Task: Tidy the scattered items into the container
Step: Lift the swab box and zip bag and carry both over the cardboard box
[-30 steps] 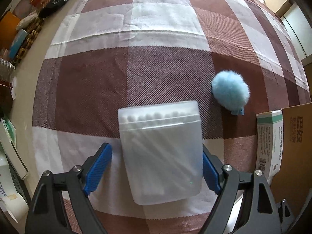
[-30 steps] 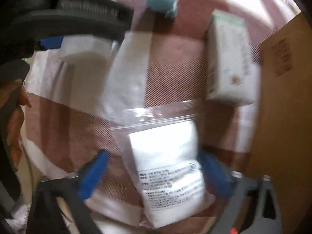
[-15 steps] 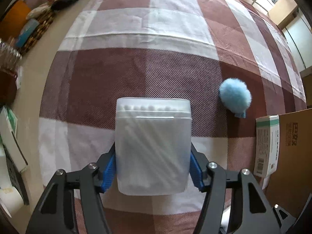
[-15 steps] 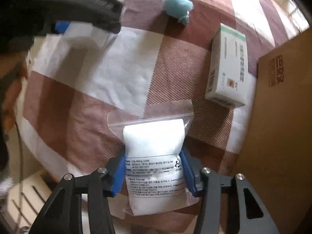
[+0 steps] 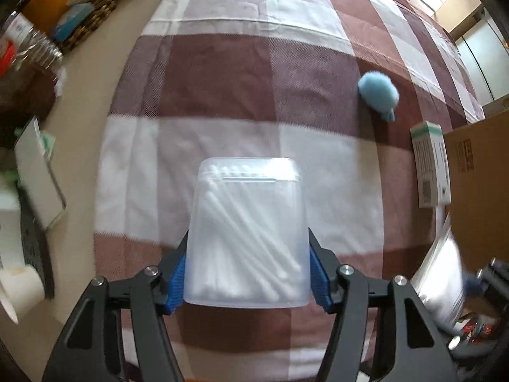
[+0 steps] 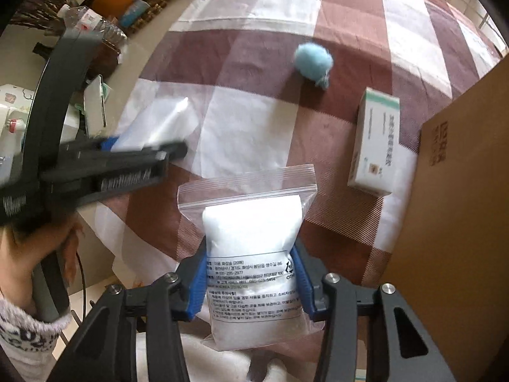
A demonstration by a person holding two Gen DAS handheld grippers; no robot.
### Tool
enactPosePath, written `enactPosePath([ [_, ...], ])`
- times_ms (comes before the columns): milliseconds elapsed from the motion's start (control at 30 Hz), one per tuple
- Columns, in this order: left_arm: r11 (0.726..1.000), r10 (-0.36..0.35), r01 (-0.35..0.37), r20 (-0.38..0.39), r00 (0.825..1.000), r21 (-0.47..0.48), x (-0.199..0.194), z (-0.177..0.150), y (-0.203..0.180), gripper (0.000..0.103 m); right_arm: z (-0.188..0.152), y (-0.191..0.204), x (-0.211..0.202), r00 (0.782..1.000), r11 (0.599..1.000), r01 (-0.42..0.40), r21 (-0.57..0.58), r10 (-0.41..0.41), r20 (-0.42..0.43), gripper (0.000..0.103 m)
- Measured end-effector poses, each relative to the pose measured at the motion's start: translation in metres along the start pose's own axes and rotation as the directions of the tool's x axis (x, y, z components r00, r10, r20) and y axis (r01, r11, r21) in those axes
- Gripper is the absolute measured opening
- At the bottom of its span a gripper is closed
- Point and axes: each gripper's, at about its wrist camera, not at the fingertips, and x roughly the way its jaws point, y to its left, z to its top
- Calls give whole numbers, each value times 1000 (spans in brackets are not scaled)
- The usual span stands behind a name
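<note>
My left gripper [image 5: 247, 281] is shut on a clear plastic box of cotton swabs [image 5: 248, 232] and holds it above the checked cloth. My right gripper [image 6: 251, 281] is shut on a zip bag of white cotton pads [image 6: 253, 248], lifted off the cloth; the bag also shows blurred at the left wrist view's right edge [image 5: 440, 286]. A blue pompom [image 5: 378, 95] [image 6: 313, 60] and a white-and-green carton [image 5: 431, 172] [image 6: 375, 146] lie on the cloth. The cardboard box [image 5: 477, 191] [image 6: 458, 222] stands at the right, beside the carton.
The brown-and-white checked cloth [image 5: 222, 79] covers a bed or table. Clutter lines the left: bottles [image 5: 28, 51], a basket [image 5: 92, 22], papers [image 5: 38, 178] and a paper roll [image 5: 19, 289]. The left gripper's body [image 6: 95, 165] crosses the right wrist view at left.
Both grippers closed on their items, then lifted and pulled back. The swab box and the zip bag rose off the cloth; the pompom and carton stayed put.
</note>
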Motion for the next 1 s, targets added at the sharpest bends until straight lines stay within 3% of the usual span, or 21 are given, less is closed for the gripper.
enactPosePath([
  [100,1000,-2,2,-3,1000,9,-10,-10,-5,64,8,-7,-12,1000,1000,2,-22,-2,6,48],
  [267,1000,-15,15,-12,1000,27,-22,-22,4,64,-2,27,-14,1000,997,8,-82,-6,21,48],
  [367,1000,-12,12,-4,1000,24,-36,-44,-9,64,-2,34,-27,999,995,22,-102,-17,52,48],
  [433,1000,-7,7,4,1000,28,-41,-41,-18,64,0,37,-36,996,993,32,-115,-23,81,48],
  [633,999,-11,10,24,1000,51,-93,-48,20,64,3,36,-67,992,990,45,-131,-29,125,48],
  [1000,986,-38,31,40,998,162,-128,-39,-24,64,-5,20,-116,983,996,-1,-93,18,182,48],
])
